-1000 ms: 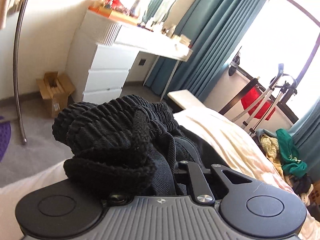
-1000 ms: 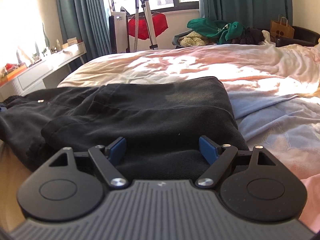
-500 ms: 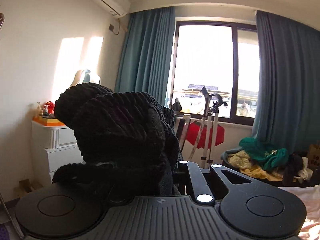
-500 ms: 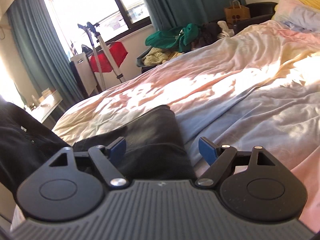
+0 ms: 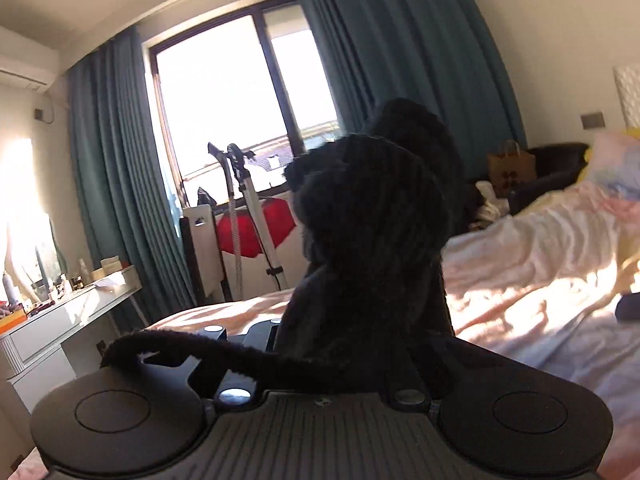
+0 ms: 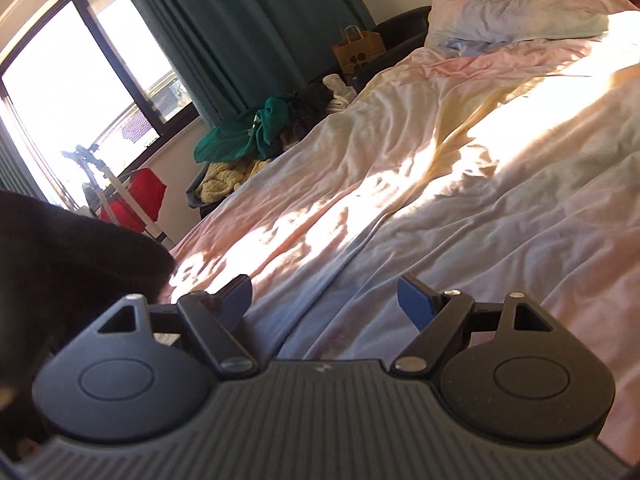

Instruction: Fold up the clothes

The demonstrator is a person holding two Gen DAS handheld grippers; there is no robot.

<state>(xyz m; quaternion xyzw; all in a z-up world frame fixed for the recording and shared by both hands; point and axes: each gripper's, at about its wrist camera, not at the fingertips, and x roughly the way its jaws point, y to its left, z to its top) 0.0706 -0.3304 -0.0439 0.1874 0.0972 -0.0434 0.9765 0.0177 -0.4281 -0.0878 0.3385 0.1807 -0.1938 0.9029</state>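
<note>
A black garment (image 5: 372, 240) with a ribbed waistband stands bunched up in front of the left wrist camera, lifted above the bed (image 5: 540, 272). My left gripper (image 5: 340, 340) is shut on it, and the cloth hides the fingertips. The garment's black drawstring (image 5: 180, 346) lies across the gripper body. In the right wrist view my right gripper (image 6: 328, 300) is open, its blue pads (image 6: 416, 304) wide apart with nothing between them, low over the pastel duvet (image 6: 440, 200). Part of the black garment (image 6: 80, 256) hangs at that view's left edge, beside the left finger.
A heap of green and yellow clothes (image 6: 248, 140) lies past the bed's far side, near a paper bag (image 6: 358, 50). Pillows (image 6: 520, 20) sit at the head of the bed. A white desk (image 5: 72, 312) and a stand with red cloth (image 5: 252, 232) are by the window.
My left gripper has lifted the black garment and swung right, from facing the drawers to facing the window and bed. The right gripper has turned away from the garment toward the pillows, still open.
</note>
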